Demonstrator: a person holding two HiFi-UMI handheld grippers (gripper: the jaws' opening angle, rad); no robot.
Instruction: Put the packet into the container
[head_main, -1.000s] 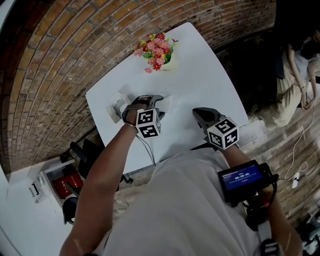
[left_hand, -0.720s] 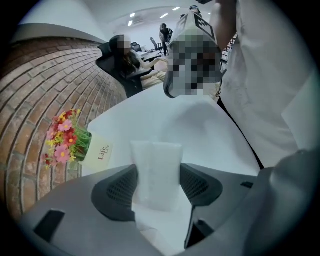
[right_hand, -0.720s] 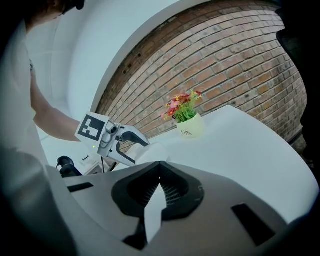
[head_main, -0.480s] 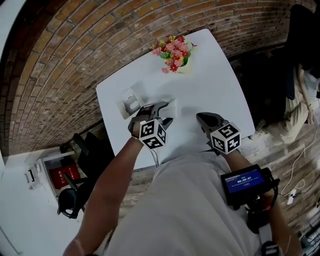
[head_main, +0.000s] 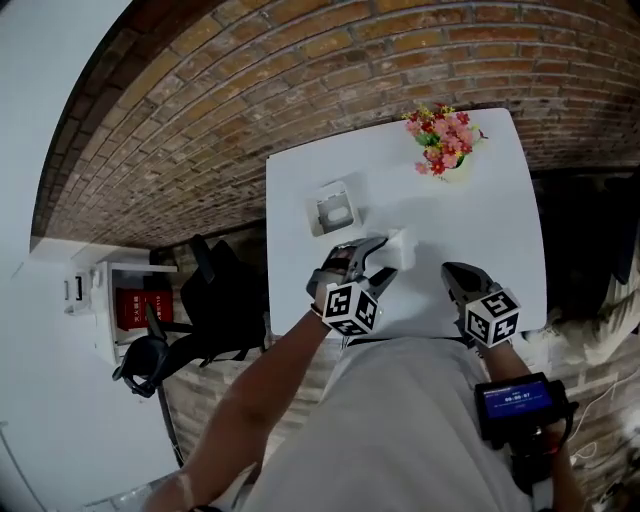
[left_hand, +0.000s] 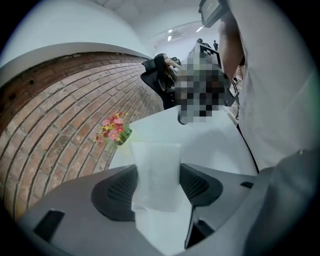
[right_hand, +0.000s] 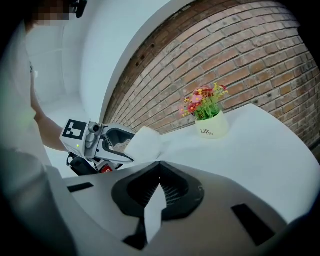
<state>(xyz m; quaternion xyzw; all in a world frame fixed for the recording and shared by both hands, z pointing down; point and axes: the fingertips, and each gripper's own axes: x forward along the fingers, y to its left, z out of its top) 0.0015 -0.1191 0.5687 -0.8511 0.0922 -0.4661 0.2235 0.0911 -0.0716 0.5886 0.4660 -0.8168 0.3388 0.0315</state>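
Between the pads of my left tool (head_main: 382, 258) sits the packet (left_hand: 156, 172), a flat, pale white sachet with a cloudy, half see-through skin and a straight sealed top edge. Both pads press against its sides, so the tool is pinching it about halfway up, with the upper half poking out past the tips. It hangs over the white worktop (head_main: 480, 220), on my side of the small square white container (head_main: 333, 208) and apart from it. A pot of pink and red flowers (head_main: 445, 140) stands at the far edge, well away from both.

My left forearm reaches in from the lower left, with the tool angled forward and down. My right tool (right_hand: 159, 165) sits near the worktop's near edge, off to the right of the left one. Its jaws are pressed together at the tips with nothing between them, and it points across towards the packet.
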